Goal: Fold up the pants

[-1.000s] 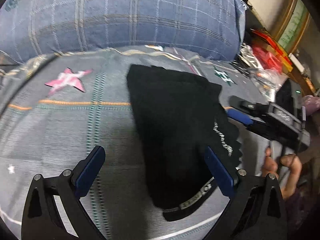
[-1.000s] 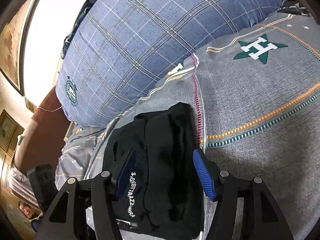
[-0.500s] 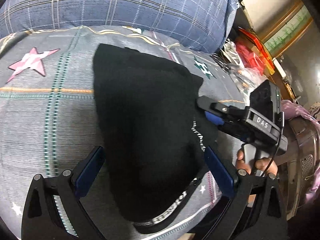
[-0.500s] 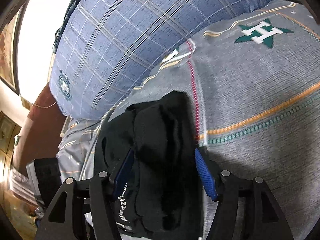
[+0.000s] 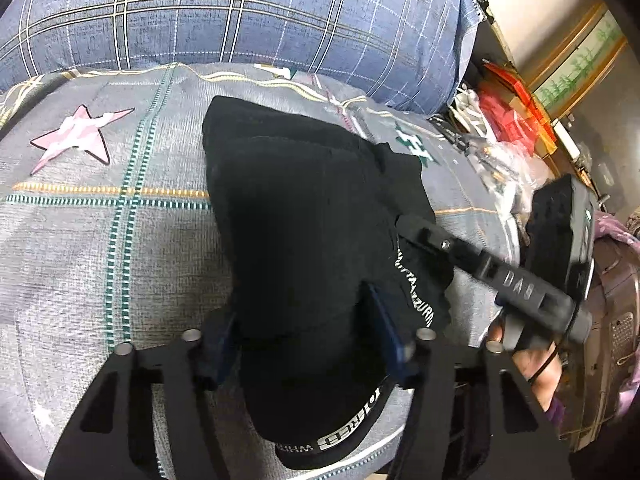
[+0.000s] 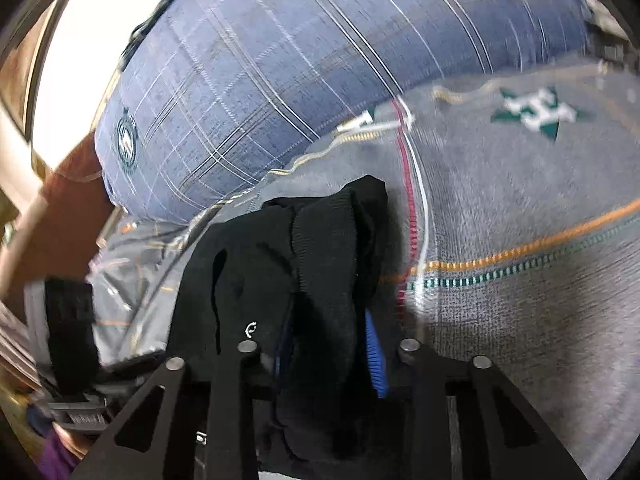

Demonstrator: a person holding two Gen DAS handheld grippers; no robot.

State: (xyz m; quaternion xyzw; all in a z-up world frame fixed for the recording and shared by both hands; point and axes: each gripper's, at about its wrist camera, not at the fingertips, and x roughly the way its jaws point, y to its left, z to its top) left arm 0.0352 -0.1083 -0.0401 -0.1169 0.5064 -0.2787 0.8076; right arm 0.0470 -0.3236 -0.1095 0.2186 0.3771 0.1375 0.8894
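The pants (image 5: pixel 312 216) lie on the bedspread (image 5: pixel 80 248), in front of the pillow (image 5: pixel 240 12).

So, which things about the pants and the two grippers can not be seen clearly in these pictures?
- Left wrist view: the left gripper pads press into the pants; the black cloth hides most of the left pad.
- Left wrist view: the right gripper fingertips sink into the cloth, so its grip is unseen there.
- Right wrist view: motion blur smears the bedspread; the pants' near end is cut off by the bottom edge.
- How many layers are folded: the black cloth shows too little.
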